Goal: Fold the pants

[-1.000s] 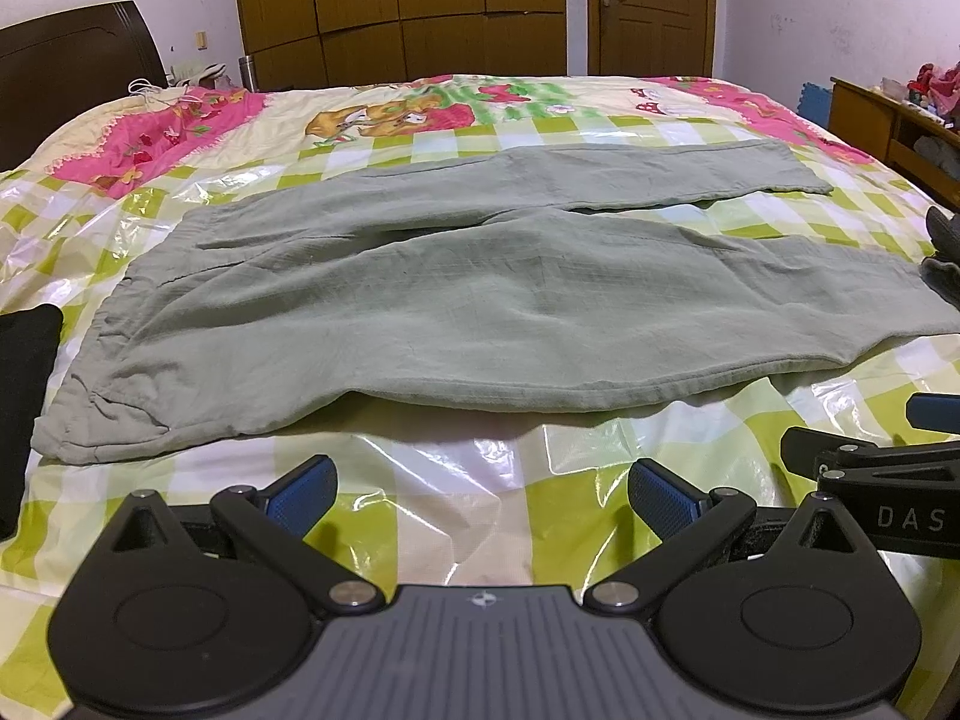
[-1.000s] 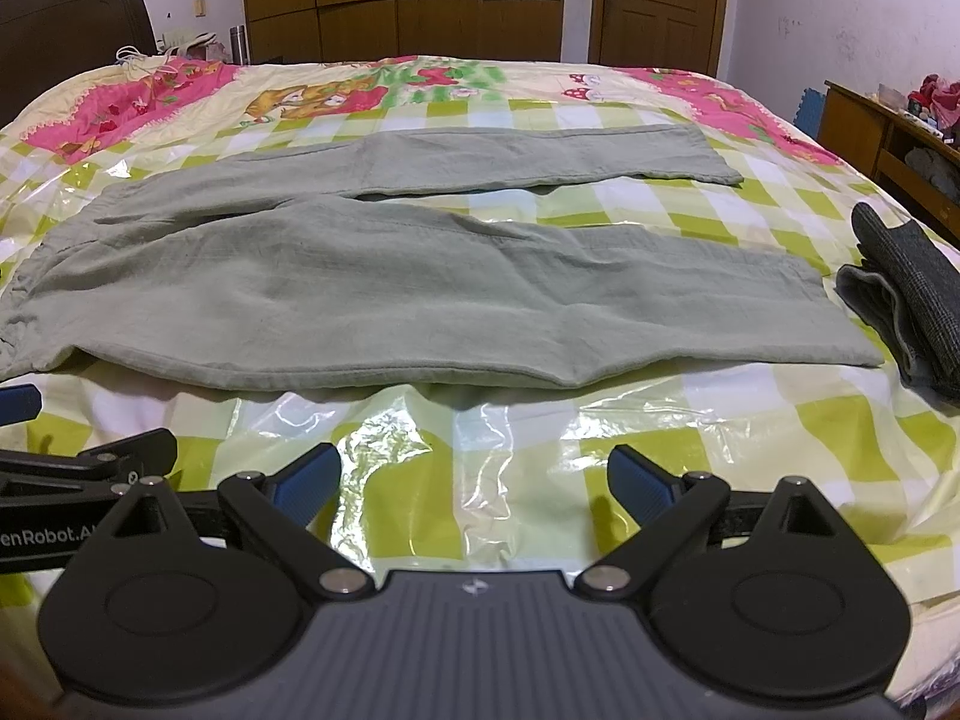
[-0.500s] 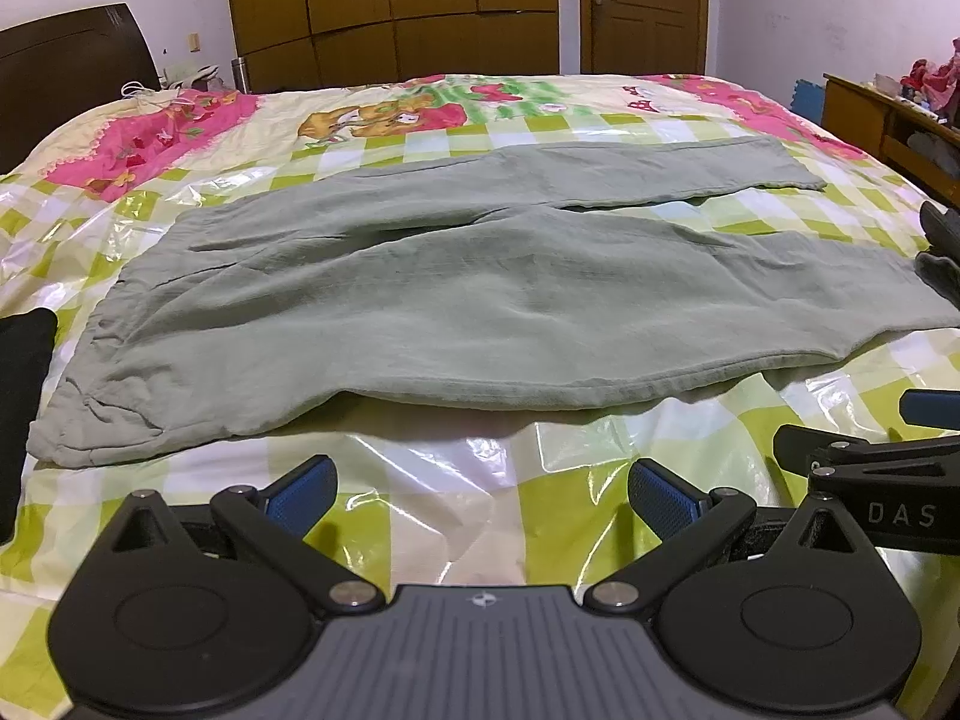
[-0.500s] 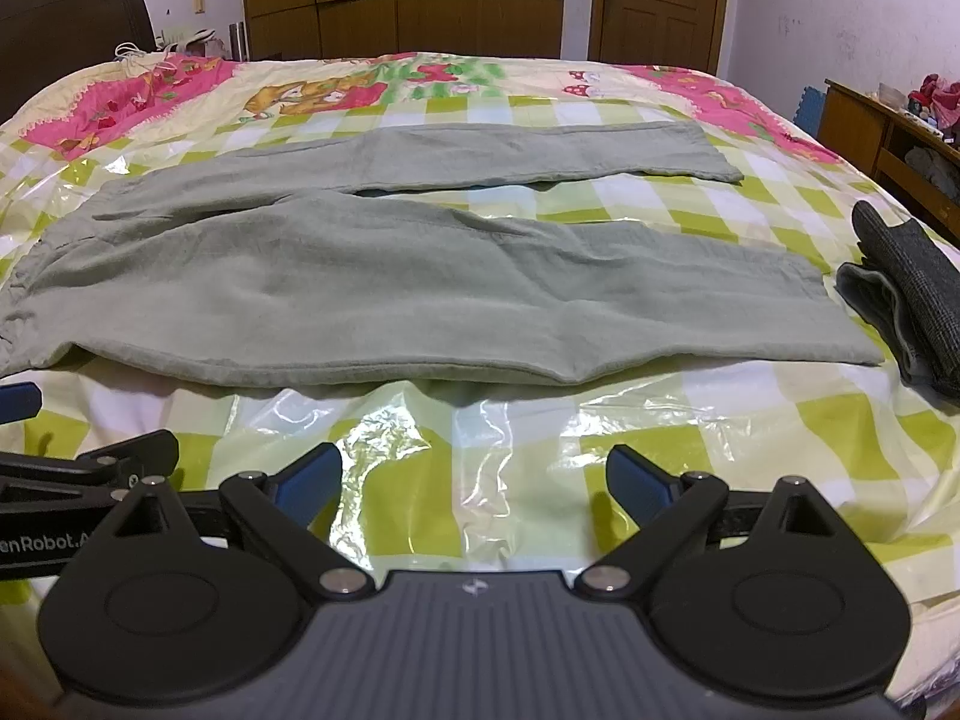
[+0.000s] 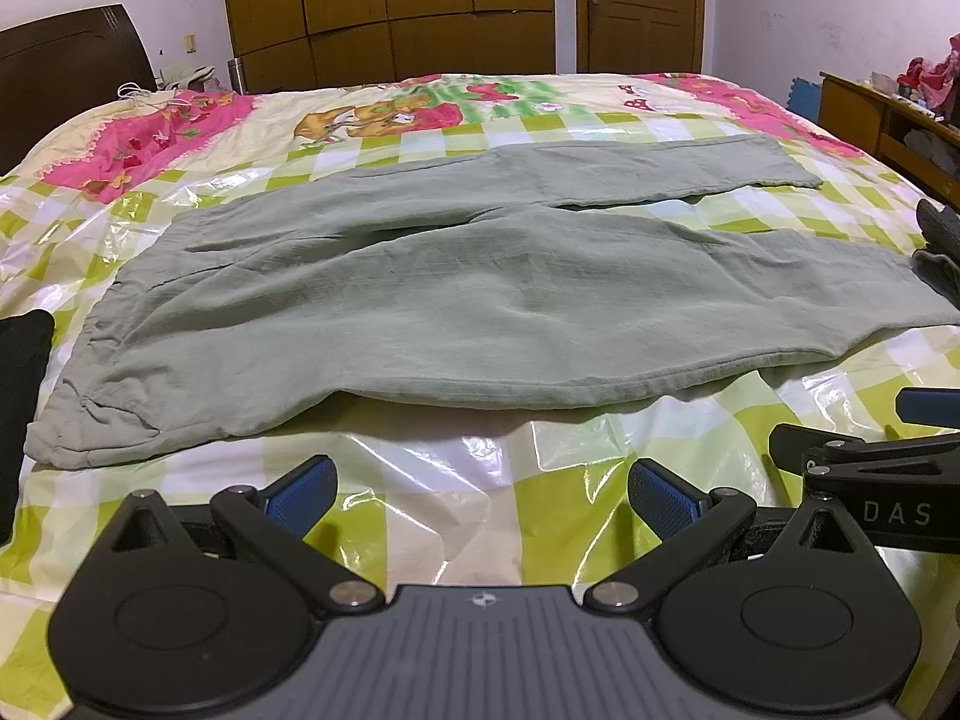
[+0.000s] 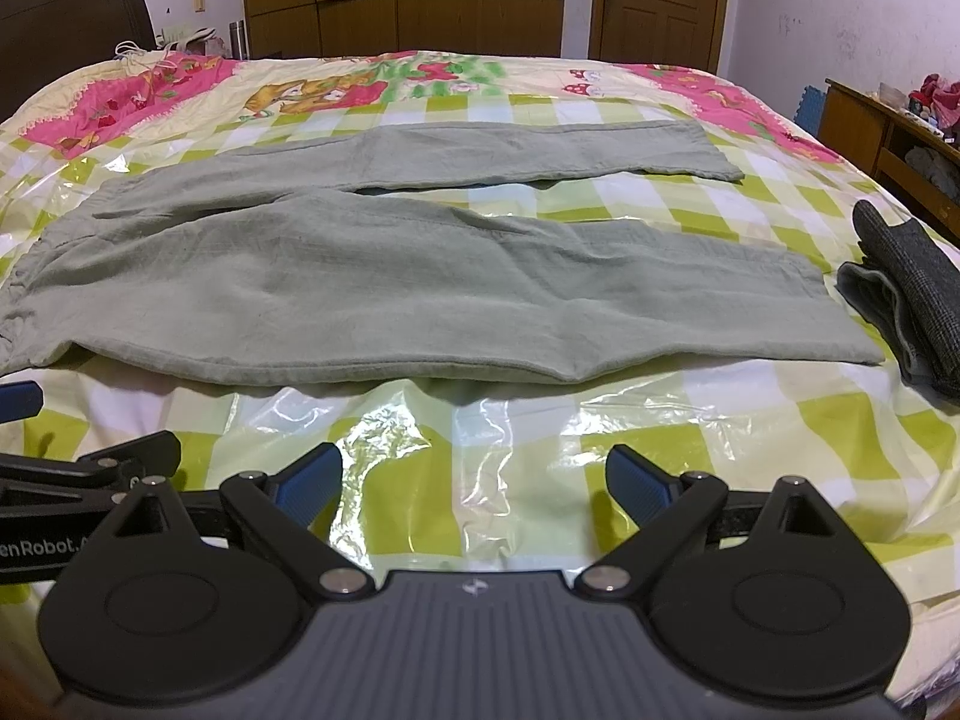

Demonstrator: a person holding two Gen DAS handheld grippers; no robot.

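Observation:
Sage-green pants (image 5: 456, 300) lie flat across the bed, waistband at the left, both legs running right and spread apart. They also show in the right wrist view (image 6: 420, 276). My left gripper (image 5: 480, 495) is open and empty, low over the plastic sheet in front of the pants' near edge. My right gripper (image 6: 474, 483) is open and empty, just right of the left one, also in front of the near edge. Each gripper shows at the edge of the other's view.
The bed has a green-checked cover under clear plastic (image 5: 468, 528). A folded dark grey garment (image 6: 912, 300) lies right of the leg hems. A black item (image 5: 18, 372) lies at the left by the waistband. A wooden cabinet (image 6: 870, 126) stands at the right, wardrobe and door behind.
Both views have shifted only slightly; the pants sit a little lower and nearer in frame. Both grippers stay open.

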